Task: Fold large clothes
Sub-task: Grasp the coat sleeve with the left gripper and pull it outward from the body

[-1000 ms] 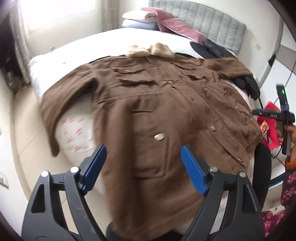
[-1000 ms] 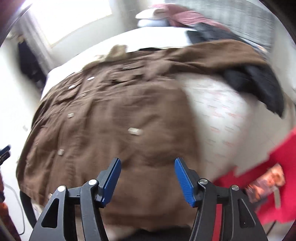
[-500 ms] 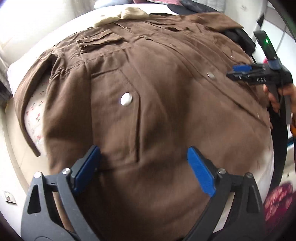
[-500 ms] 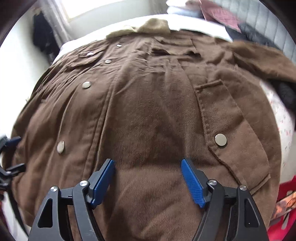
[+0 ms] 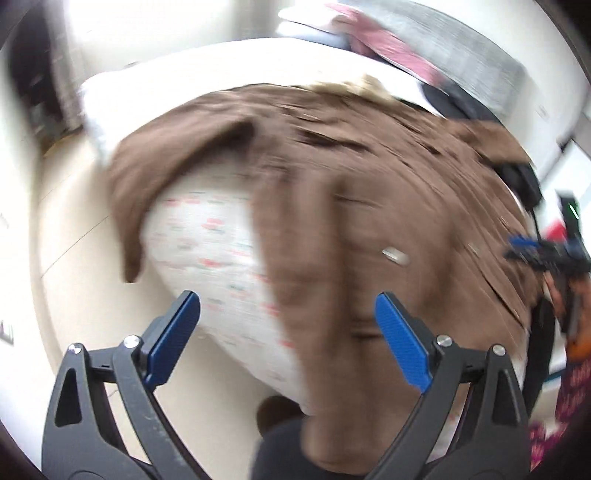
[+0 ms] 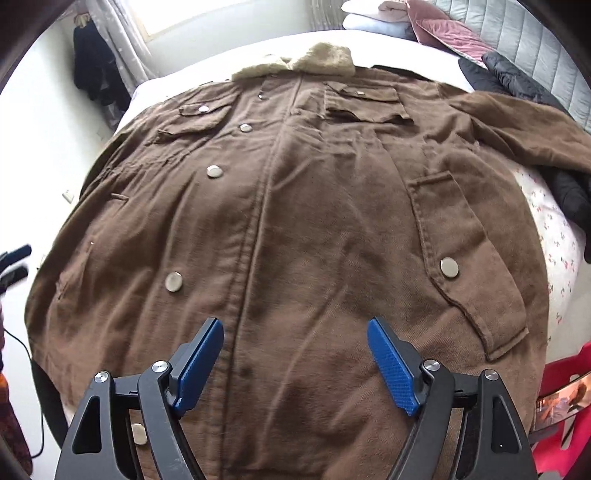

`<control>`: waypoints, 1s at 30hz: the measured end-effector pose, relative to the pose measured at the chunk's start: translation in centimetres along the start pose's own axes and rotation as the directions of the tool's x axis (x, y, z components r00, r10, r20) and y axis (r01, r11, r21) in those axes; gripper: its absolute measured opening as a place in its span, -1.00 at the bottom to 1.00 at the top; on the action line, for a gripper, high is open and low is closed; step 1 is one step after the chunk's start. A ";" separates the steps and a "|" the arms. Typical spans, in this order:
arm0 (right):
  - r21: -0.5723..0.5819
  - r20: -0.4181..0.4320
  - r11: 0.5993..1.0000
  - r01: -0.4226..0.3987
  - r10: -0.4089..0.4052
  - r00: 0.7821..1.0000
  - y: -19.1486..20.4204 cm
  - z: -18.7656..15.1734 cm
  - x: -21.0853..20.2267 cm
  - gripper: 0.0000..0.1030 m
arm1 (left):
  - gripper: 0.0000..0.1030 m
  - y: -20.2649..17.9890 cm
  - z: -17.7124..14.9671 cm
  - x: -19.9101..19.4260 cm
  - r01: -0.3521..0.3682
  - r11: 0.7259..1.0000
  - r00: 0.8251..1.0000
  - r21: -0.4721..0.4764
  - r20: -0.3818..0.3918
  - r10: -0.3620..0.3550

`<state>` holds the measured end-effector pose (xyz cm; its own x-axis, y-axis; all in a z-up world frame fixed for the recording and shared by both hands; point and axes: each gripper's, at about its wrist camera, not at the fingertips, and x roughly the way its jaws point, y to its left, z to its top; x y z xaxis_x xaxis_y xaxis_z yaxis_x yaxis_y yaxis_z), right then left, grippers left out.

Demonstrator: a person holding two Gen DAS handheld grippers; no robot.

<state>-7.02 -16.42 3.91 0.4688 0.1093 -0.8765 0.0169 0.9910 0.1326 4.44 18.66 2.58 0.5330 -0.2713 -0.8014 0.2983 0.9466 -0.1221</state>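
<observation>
A large brown coat [image 6: 314, 206] with a beige fur collar [image 6: 310, 61] and metal snap buttons lies spread front-up on the bed. My right gripper [image 6: 295, 365] is open and empty, just above the coat's lower front near the hem. My left gripper [image 5: 288, 332] is open and empty over the coat's [image 5: 351, 192] left edge, near the hanging left sleeve [image 5: 129, 206]; this view is motion-blurred. The right gripper also shows in the left wrist view [image 5: 543, 251] at the far right edge.
The bed [image 6: 554, 236] has a floral sheet. A black jacket [image 6: 517, 81], pillows [image 6: 373, 22] and a grey headboard [image 6: 535, 40] are at the far end. A red object [image 6: 565, 398] sits at the right. Cream floor [image 5: 74, 258] lies left of the bed.
My left gripper has swung left and back, from over the coat's front to its left edge. My right gripper has shifted left to the coat's centre line. Both remain open.
</observation>
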 end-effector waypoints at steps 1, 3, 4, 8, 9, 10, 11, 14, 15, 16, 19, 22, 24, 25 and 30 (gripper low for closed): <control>-0.002 0.005 1.000 0.001 -0.001 1.000 0.1 0.1 -0.2 0.58 | 0.86 1.6 0.3 0.2 -0.025 0.999 1.000 -0.042 0.011 0.025; -0.005 0.010 1.000 0.007 -0.007 1.000 0.3 0.2 -0.5 0.58 | 0.86 4.8 0.6 0.5 -0.052 0.989 0.998 -0.137 0.037 0.058; -0.006 0.010 1.000 0.011 -0.011 1.000 0.4 0.4 -0.6 0.58 | 0.86 6.1 0.8 0.6 -0.059 0.982 0.997 -0.180 0.045 0.069; -0.008 0.011 1.000 0.023 -0.023 1.000 0.7 1.1 -0.8 0.58 | 0.86 13.0 0.4 1.3 -0.028 0.916 0.990 -0.400 0.113 0.080; -0.007 0.010 1.000 0.025 -0.025 1.000 0.8 1.4 -0.7 0.58 | 0.86 14.5 0.3 1.7 -0.007 0.897 0.989 -0.441 0.128 0.071; -0.005 0.010 1.000 0.027 -0.027 1.000 0.9 1.6 -0.6 0.58 | 0.86 16.2 0.0 2.5 0.027 0.866 0.989 -0.498 0.139 0.049; -0.002 0.009 1.000 0.027 -0.027 1.000 1.0 1.8 -0.4 0.58 | 0.86 17.4 -0.4 3.3 0.062 0.833 0.989 -0.549 0.144 0.021; 0.006 -0.001 1.000 0.017 -0.017 1.000 1.4 2.4 0.3 0.58 | 0.86 19.9 -1.7 6.5 0.183 0.709 0.981 -0.681 0.174 -0.085; 0.004 -0.005 1.000 0.015 -0.015 1.000 1.5 2.5 0.6 0.58 | 0.86 20.6 -2.3 7.9 0.213 0.655 0.976 -0.725 0.186 -0.112; 0.000 -0.010 1.000 0.015 -0.015 1.000 1.6 2.6 0.8 0.58 | 0.86 20.8 -2.6 8.8 0.226 0.624 0.974 -0.748 0.192 -0.123; -0.012 -0.033 1.000 0.023 -0.023 0.999 2.1 2.9 1.7 0.58 | 0.86 21.5 -3.8 12.4 0.284 0.491 0.959 -0.824 0.234 -0.162; -0.018 -0.046 0.999 0.030 -0.030 0.998 2.1 3.2 2.3 0.58 | 0.81 22.2 -4.7 14.9 0.365 0.342 0.930 -0.866 0.318 -0.187; -0.016 -0.048 0.999 0.034 -0.035 0.998 2.0 3.3 2.3 0.58 | 0.73 22.6 -5.4 16.2 0.426 0.225 0.903 -0.876 0.395 -0.171; -0.015 -0.048 0.999 0.036 -0.037 0.998 1.8 3.3 2.3 0.58 | 0.70 22.9 -5.5 16.9 0.445 0.181 0.893 -0.877 0.420 -0.162; 0.006 -0.054 0.999 0.042 -0.041 0.998 0.7 3.2 2.4 0.58 | -0.10 23.8 -5.8 18.3 0.469 0.066 0.882 -0.881 0.464 -0.081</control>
<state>-3.05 -15.67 3.35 0.4189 0.0723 -0.9051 0.0421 0.9942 0.0989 16.68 37.27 -18.38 0.8132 -0.3970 -0.4256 -0.4276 0.0887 -0.8996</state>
